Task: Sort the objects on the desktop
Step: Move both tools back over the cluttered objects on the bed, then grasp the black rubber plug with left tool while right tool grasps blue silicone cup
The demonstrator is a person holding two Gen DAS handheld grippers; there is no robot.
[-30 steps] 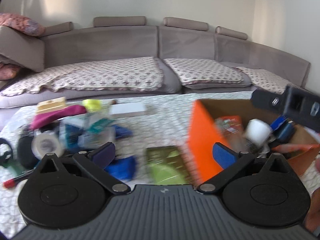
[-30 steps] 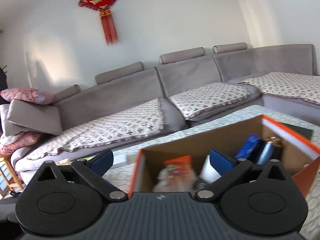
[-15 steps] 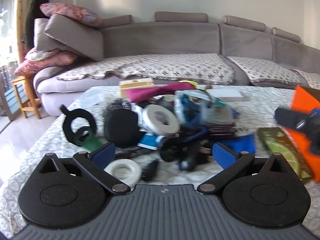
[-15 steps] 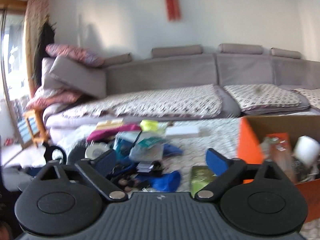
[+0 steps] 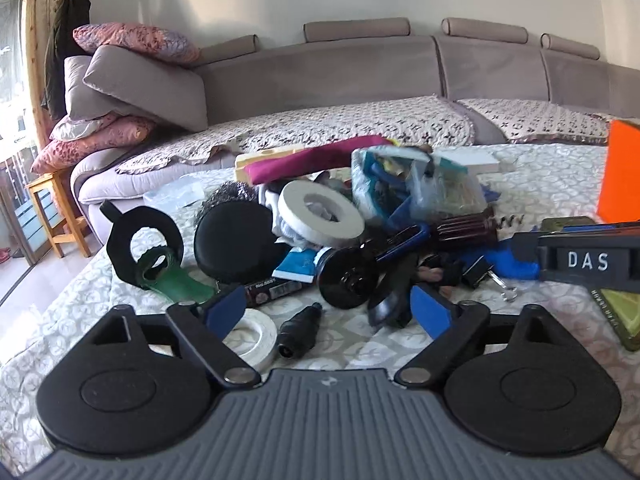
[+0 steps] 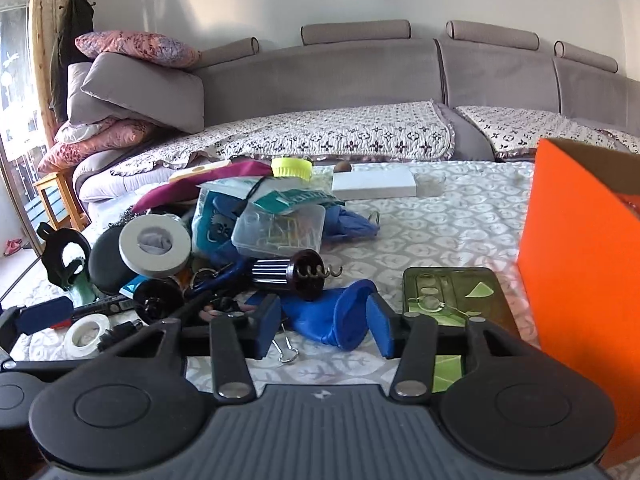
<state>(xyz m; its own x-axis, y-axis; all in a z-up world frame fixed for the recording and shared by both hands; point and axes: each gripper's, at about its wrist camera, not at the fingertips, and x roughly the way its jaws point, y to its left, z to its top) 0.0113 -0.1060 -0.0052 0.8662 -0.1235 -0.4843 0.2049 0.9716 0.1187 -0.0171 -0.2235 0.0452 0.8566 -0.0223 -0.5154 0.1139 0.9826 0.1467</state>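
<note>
The right hand-held gripper [image 6: 320,326] was closing, its blue pads either side of a crumpled blue rubber glove [image 6: 344,316] but not yet pressing it. The left hand-held gripper [image 5: 328,312] was narrowing too — nothing gripped, a small black cylinder [image 5: 300,326] lying between its fingers. Behind the glove, a clear plastic lidded box [image 6: 280,228] held coloured paper clips. Right of the glove stood an orange cardboard box [image 6: 576,264], its contents hidden — all on the patterned worktop [image 6: 440,220].
</note>
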